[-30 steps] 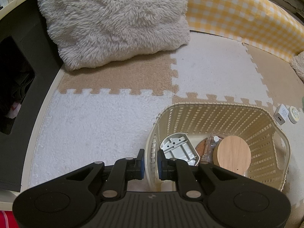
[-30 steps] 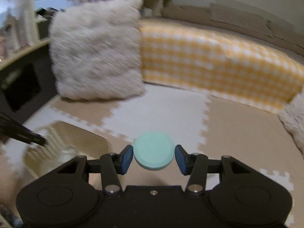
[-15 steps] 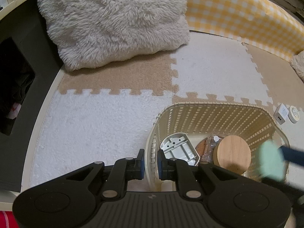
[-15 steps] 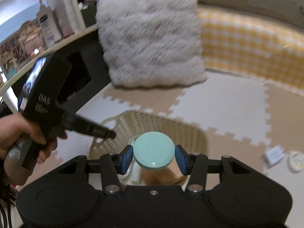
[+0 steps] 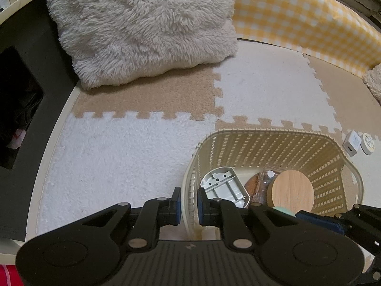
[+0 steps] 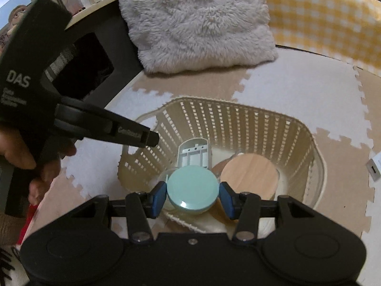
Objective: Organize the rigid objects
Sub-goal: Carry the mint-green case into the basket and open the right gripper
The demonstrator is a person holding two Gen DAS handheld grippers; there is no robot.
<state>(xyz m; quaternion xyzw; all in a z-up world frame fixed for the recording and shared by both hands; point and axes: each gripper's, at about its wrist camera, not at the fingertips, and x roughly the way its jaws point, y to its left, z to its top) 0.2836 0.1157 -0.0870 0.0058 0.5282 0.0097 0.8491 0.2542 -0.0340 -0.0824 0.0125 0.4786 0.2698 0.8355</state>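
Lettering "DAS" marks left hand-held gripper (image 6: 152, 140) body.

left gripper (image 5: 188, 205) fingers clamped shut, right gripper (image 6: 193, 196) fingers mid-width, gripping

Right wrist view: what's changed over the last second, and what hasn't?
The right hand-held gripper carried the mint round lid from over the open mat to above the basket, tilting downward; its grip on the lid is unchanged. The left hand-held gripper stayed clamped on the basket rim; the contents didn't move.
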